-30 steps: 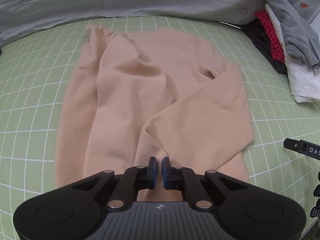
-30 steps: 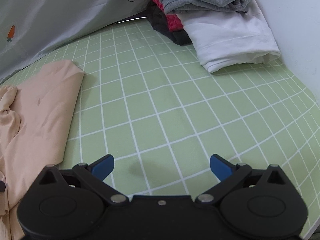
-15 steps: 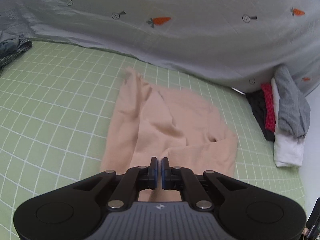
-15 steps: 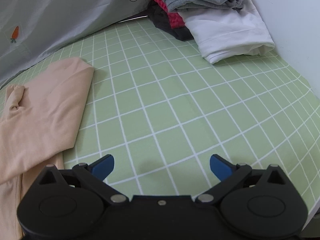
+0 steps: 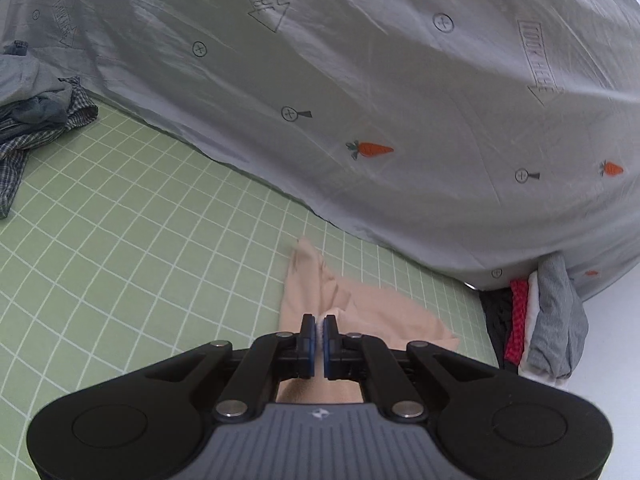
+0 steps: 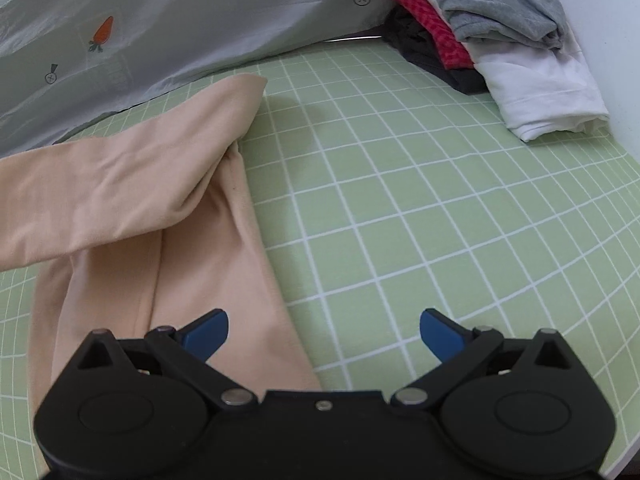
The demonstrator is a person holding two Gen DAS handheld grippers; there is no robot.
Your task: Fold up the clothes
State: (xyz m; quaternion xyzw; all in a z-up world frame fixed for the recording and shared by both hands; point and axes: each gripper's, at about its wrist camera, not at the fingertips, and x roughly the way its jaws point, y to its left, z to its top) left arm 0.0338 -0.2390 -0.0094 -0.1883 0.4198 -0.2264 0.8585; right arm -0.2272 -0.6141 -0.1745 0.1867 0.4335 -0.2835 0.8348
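A peach long-sleeved garment lies on the green checked mat. My left gripper is shut on the peach garment and holds its near edge lifted, so the cloth hangs away from the fingers toward the mat. In the right wrist view one part of the garment is draped across the rest. My right gripper is open and empty, low over the mat; its left finger is above the garment's right edge.
A grey sheet with carrot prints rises behind the mat. A pile of folded clothes, grey, red, black and white, sits at the far right. Crumpled blue checked clothes lie at the far left.
My left gripper has risen and tilted up with the garment, lifting its near edge off the mat. My right gripper has moved left, toward the garment's right edge.
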